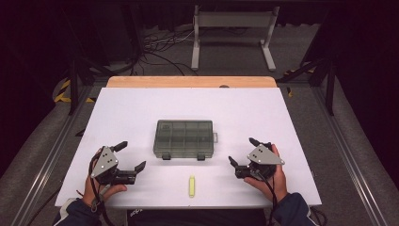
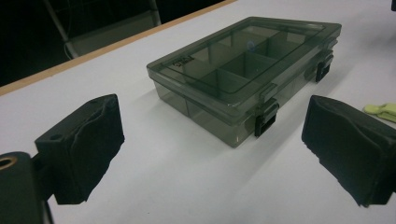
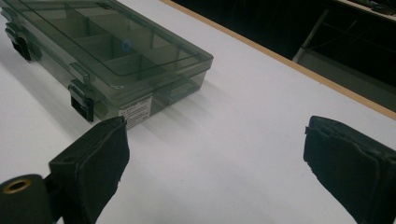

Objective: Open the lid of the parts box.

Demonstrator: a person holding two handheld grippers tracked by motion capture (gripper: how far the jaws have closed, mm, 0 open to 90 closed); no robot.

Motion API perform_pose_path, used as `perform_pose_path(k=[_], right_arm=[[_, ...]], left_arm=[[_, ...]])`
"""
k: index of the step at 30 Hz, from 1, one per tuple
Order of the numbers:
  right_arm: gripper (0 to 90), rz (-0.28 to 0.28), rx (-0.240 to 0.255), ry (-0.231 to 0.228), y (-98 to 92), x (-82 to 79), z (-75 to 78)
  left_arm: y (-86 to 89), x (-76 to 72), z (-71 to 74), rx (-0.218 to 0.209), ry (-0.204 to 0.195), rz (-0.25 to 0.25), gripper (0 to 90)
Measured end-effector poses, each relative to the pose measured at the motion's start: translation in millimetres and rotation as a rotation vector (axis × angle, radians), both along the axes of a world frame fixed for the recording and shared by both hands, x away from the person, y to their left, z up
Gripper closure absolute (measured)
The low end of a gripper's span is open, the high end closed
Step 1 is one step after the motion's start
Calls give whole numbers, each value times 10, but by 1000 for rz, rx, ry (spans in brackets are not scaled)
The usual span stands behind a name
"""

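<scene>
Yellow-green clip (image 1: 191,186) lay nearest the table's (image 1: 131,113) front edge, between left gripper (image 1: 132,156) and right gripper (image 1: 243,150), both spread wide and empty; beyond it, mid-table, sat the smoky plastic compartment box (image 1: 183,138), lid latched

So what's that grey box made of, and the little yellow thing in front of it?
The grey box looks like smoky see-through plastic with a glossy finish: its inner dividers show through the lid, and its two front latches are opaque black. The little yellow thing looks like matt plastic or rubber, though it is too small to tell.
</scene>
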State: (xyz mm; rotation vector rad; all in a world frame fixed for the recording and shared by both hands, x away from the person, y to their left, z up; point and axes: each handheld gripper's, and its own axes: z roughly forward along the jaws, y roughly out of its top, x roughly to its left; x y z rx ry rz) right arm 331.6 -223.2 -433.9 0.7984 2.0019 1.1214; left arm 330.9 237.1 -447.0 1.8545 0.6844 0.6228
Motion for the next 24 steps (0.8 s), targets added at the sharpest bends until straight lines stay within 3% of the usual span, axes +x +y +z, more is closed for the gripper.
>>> perform_pose_path(k=[10,18,21,24], right_arm=[[74,11,14,16,12,35,-14],[74,16,15,51,47,94,-51],[84,28,23,77,76,145,-70],[150,51,21,114,147,199,-105]], left_arm=[[-56,39,-33,37,-2,-46,61],[-142,139,-67,70,35,-75,120],[-224,231,-101,104,87,-90,134],[-260,321,-131,128,127,-80,151]])
